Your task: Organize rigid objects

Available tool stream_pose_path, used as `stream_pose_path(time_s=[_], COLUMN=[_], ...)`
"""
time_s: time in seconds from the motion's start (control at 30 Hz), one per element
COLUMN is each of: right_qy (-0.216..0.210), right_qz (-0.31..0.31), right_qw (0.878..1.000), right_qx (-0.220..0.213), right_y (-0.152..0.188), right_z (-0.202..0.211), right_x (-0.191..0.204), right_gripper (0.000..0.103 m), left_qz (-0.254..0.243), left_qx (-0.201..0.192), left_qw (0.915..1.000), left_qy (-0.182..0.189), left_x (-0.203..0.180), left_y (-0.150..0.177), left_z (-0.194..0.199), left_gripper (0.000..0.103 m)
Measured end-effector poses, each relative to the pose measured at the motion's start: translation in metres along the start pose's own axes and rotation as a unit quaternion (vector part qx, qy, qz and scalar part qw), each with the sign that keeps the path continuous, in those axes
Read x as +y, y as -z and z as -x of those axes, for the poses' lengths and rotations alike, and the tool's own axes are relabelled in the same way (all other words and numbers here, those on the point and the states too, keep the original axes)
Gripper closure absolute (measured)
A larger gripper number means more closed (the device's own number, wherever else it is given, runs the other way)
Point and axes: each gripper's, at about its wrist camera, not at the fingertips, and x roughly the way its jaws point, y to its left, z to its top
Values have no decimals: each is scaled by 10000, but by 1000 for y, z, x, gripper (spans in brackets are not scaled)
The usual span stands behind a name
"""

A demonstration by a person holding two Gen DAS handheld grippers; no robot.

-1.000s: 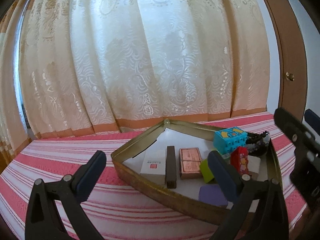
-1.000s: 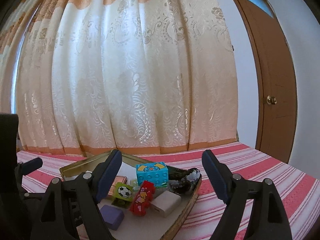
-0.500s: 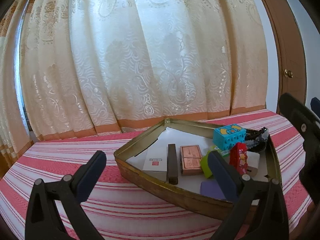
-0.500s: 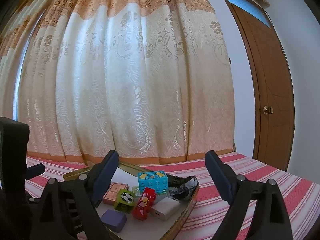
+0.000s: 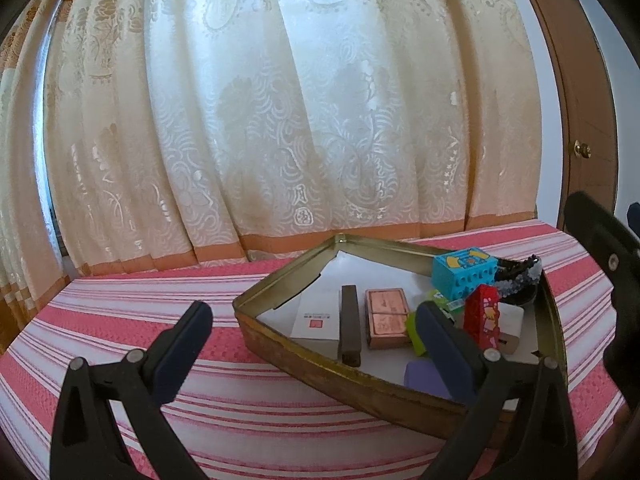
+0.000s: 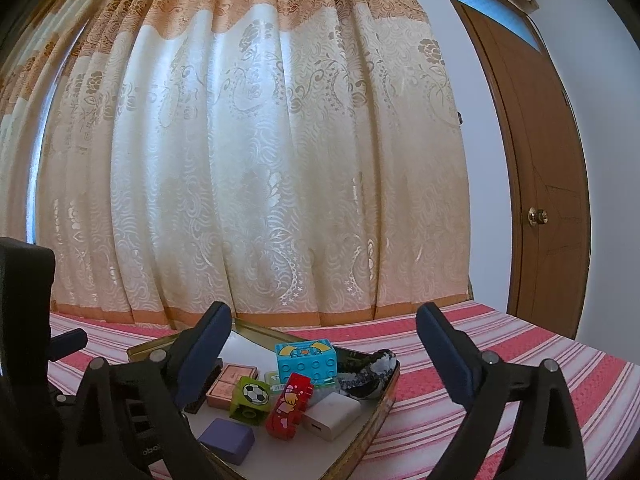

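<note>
Right wrist: tray [image 6: 384, 400] holds blocks [image 6: 306, 362], charger [image 6: 332, 420].

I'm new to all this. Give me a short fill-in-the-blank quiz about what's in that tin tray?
1. The green block shows a picture of a ____.
2. The dotted cube behind the red block is coloured ____.
3. All the small objects lie inside a ____-coloured metal tray.
4. Both hand-held grippers, left and right, hold ____.

Answers: football; blue; gold; nothing
</note>
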Motion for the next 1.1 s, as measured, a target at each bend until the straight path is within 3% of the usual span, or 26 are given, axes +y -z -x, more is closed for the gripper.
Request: stream_pose_path(time_s=[1.1], right_qy=[31], right_qz=[0], right_qw=[10000], right_qx=[34], right_y=[0], right_z=[-1], right_x=[-1], right_gripper=[8], left_qz=[55], left_qx=[-41], left_qw=[10000], left_qy=[-32], left_x=[4], left_y=[0], left_z=[2], left_gripper=[0])
